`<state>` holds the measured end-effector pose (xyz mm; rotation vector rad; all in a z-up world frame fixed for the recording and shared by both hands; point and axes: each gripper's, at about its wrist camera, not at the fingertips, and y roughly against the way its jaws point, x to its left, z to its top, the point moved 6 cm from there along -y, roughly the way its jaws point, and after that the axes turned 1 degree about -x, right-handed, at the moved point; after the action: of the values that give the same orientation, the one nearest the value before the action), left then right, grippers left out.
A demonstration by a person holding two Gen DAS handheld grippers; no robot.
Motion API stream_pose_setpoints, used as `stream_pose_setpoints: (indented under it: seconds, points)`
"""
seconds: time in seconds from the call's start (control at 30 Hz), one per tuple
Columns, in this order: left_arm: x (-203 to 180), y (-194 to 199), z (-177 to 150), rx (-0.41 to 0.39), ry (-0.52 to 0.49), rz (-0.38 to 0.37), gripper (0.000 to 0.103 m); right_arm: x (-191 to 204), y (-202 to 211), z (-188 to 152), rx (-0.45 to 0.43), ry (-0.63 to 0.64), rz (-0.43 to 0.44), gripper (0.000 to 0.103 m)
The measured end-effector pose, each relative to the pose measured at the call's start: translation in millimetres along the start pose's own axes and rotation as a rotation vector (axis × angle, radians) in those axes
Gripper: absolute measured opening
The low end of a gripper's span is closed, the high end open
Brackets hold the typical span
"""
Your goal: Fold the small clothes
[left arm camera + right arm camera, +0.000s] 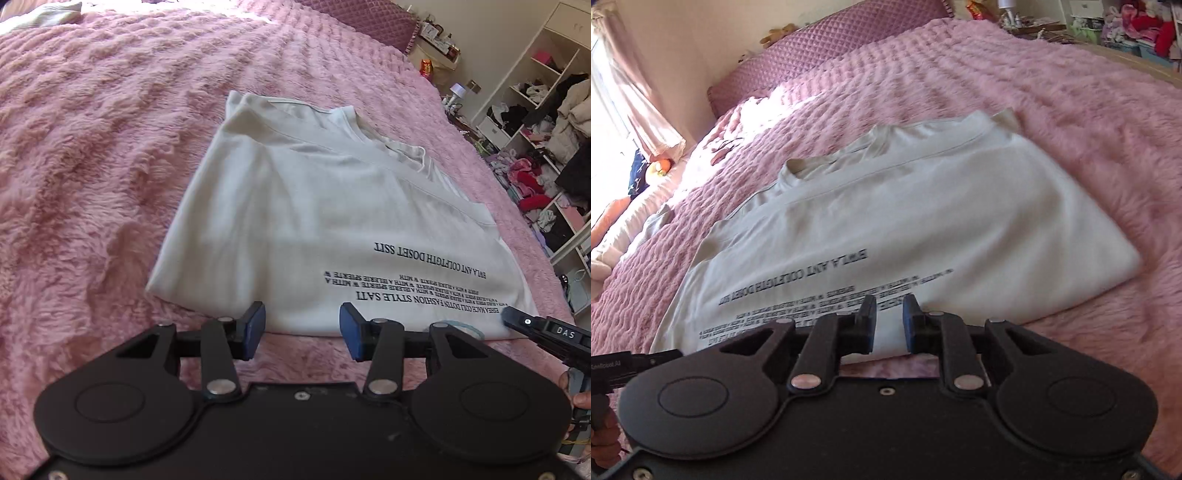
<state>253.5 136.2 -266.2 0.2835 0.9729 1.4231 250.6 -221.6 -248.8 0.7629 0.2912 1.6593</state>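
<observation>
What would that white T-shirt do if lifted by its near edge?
The white T-shirt would probably droop, since its thin layers lie soft and creased. Its folds might slip open. The fluffy pink blanket likely grips it when pushed.

Both cams sit low, just above the bed [92, 166], close to the near hem of the white t-shirt [314, 206]. Left wrist faces toward the shelves [535, 122]; right wrist faces toward the window-side wall. Shared: the shirt and its printed text.
</observation>
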Motion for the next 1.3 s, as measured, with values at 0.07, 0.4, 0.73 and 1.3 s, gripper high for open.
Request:
stream_pose_setpoints:
  seconds: [0.07,0.4,0.73,1.3]
  points:
    - [13.8,9.1,1.3,-0.016,0.017,0.046,0.046,-36.0,15.4,9.3,-0.025,-0.001,-0.092,0.017]
    - [58.0,4.8,-12.7,-0.018,0.153,0.066,0.046,-67.5,29.2,-3.7,-0.066,0.033,-0.277,0.020]
    - [60.4,7.9,-16.4,-0.024,0.179,0.040,0.046,99.0,-2.3,-16.4,-0.052,0.205,-0.039,0.019]
    - [51.3,36.8,-33.9,-0.195,0.391,-0.025,0.050,99.0,-31.9,-61.7,0.036,0.195,-0.133,0.019]
